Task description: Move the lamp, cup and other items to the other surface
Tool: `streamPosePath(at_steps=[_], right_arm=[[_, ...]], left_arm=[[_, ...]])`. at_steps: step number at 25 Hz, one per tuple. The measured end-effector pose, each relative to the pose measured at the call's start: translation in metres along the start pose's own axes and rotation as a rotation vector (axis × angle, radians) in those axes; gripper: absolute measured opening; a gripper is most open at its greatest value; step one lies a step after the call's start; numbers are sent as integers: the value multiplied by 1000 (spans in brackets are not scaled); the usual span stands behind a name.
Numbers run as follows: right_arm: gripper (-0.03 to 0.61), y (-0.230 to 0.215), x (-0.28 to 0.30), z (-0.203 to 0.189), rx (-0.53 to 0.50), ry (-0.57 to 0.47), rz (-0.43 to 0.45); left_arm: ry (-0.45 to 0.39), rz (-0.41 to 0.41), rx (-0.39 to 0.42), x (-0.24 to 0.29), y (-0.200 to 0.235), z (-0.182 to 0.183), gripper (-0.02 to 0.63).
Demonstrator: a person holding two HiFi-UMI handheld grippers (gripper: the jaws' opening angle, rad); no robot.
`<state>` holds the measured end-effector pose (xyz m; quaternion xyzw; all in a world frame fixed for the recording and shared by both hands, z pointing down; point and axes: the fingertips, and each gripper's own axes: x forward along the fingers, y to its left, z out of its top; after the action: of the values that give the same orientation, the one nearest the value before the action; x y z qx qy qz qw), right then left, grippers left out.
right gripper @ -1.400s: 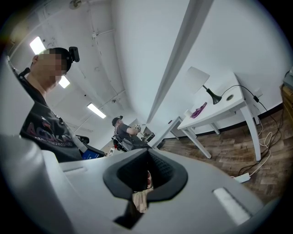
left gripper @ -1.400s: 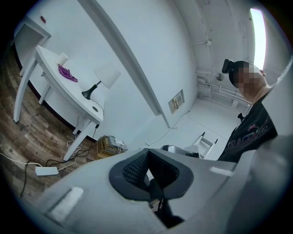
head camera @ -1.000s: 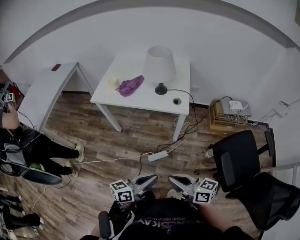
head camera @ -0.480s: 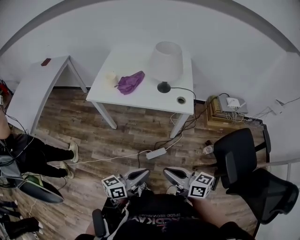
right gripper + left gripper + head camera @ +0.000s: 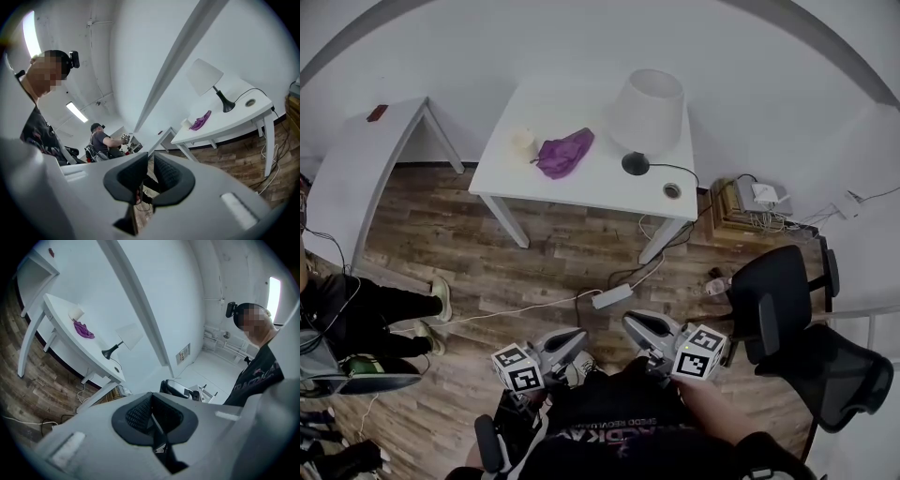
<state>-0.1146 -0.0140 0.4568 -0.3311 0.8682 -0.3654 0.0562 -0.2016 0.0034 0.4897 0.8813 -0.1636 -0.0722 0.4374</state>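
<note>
A white table (image 5: 581, 192) stands by the wall ahead of me. On it are a lamp (image 5: 648, 108) with a white shade and black base, a crumpled purple cloth (image 5: 563, 152) and a small pale cup (image 5: 522, 142). Both grippers hover low over the wooden floor, well short of the table. My left gripper (image 5: 578, 336) is shut and empty, pads touching in the left gripper view (image 5: 151, 401). My right gripper (image 5: 631, 324) has just been opening; a narrow gap shows between its pads (image 5: 151, 165), with nothing in it. The lamp (image 5: 204, 76) and cloth (image 5: 200, 120) lie far beyond them.
A second pale desk (image 5: 366, 173) with a small red object (image 5: 377, 112) stands at the left. A power strip (image 5: 612, 296) and cables lie on the floor. Black office chairs (image 5: 778, 300) and stacked boxes (image 5: 757, 204) stand at the right. A person (image 5: 356, 314) sits at left.
The table sits lower and larger in the head view, so I have come nearer to it. Both grippers have travelled forward with me.
</note>
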Motion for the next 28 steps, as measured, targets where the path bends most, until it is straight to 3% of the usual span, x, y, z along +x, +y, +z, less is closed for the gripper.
streamPosePath(at_steps=[9,15,22,28], right_arm=[[66,-53,13,39,-93,11,-125],[101,-129,25,89,-191,54,-214],[109,-233,53,156,-503,89,-425],[142,-325,85,184,-539,146,-505]], left_arm=[[-93,44,-5,-15,11,17,-5],[-178,140,53,-16,18,35,-5],[-301,269,75,-8,24,59,-5],[-353,364,53,8,33,59,-5]])
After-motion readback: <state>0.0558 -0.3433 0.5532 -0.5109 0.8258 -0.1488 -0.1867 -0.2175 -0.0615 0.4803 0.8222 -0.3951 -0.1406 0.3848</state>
